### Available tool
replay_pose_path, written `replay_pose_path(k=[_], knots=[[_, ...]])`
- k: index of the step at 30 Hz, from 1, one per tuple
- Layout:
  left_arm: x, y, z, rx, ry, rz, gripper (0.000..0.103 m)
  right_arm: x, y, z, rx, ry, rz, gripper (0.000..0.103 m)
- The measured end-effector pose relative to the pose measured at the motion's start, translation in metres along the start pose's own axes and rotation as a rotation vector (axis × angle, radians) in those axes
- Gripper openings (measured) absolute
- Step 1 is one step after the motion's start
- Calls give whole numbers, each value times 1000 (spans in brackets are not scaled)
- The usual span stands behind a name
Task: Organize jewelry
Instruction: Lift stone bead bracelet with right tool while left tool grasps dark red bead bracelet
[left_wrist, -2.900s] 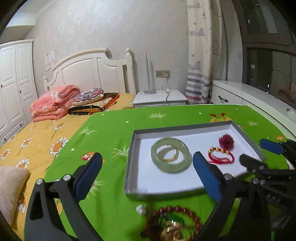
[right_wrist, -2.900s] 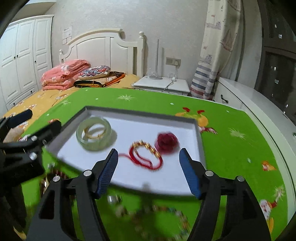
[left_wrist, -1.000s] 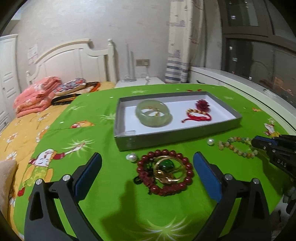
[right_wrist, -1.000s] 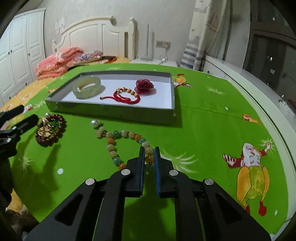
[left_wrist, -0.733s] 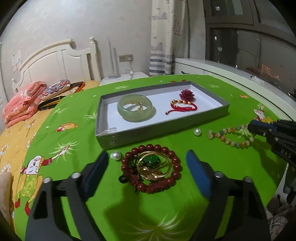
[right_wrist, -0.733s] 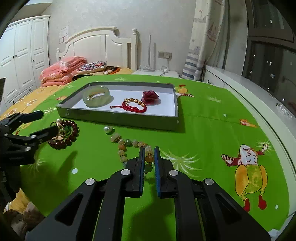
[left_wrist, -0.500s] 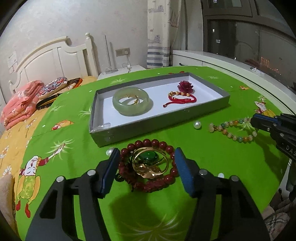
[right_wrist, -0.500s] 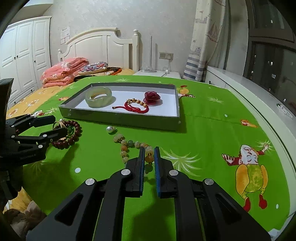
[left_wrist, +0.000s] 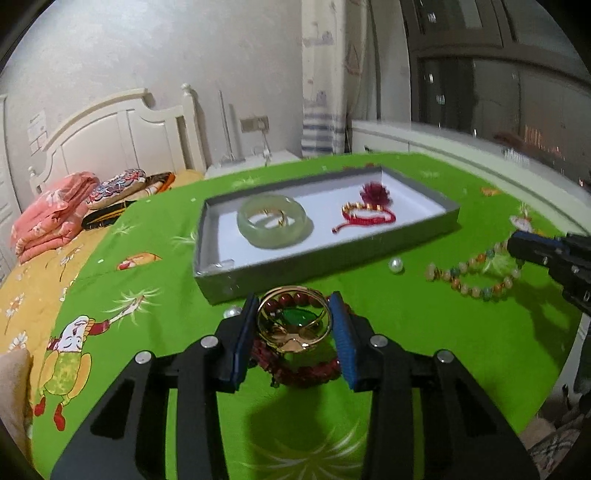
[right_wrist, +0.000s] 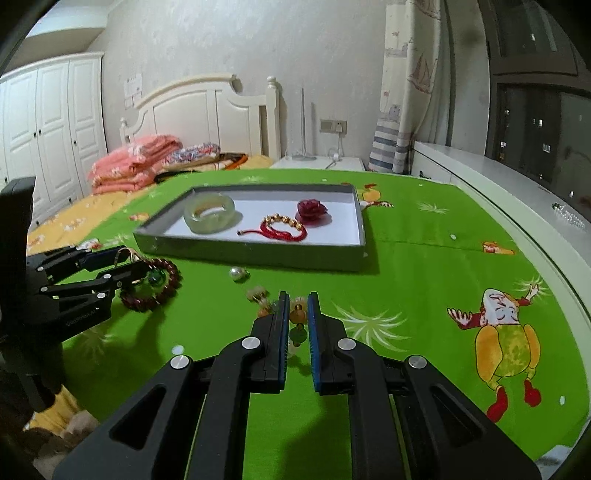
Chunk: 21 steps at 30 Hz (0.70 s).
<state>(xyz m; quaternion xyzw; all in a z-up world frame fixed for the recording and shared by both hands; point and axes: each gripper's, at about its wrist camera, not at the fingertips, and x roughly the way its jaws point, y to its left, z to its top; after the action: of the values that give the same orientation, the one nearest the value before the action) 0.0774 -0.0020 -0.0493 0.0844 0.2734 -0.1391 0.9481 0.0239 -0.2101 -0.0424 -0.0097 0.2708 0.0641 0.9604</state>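
Here, one tray (left_wrist: 325, 258), two bangles (left_wrist: 275, 219), two loose pearls (left_wrist: 395, 264)

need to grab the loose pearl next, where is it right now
In the left wrist view the pearl lies on the green cloth, just in front of the grey tray, left of the coloured bead bracelet.

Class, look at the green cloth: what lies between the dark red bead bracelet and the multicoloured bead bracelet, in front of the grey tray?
A single loose white pearl lies on the cloth there, seen clearly from the right wrist.
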Motion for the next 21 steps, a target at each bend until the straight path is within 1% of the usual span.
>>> replay_pose_path(k=[3,7,15,18,21], knots=[[-6,4,0,-18,-30,-9,38,-5,3,3,4,-37,-5,11],[-10,1,1,-10,-52,-3,38,-13,11,10,-20,-95,-22,11],[-21,-6,-4,13,-90,16,38,-29,24,15,-62,-149,-28,11],[-21,-9,-3,18,-96,10,38,-31,28,19,-81,-165,-31,11],[-22,-10,-2,-3,-93,-4,38,-33,32,23,-96,-185,-29,11]])
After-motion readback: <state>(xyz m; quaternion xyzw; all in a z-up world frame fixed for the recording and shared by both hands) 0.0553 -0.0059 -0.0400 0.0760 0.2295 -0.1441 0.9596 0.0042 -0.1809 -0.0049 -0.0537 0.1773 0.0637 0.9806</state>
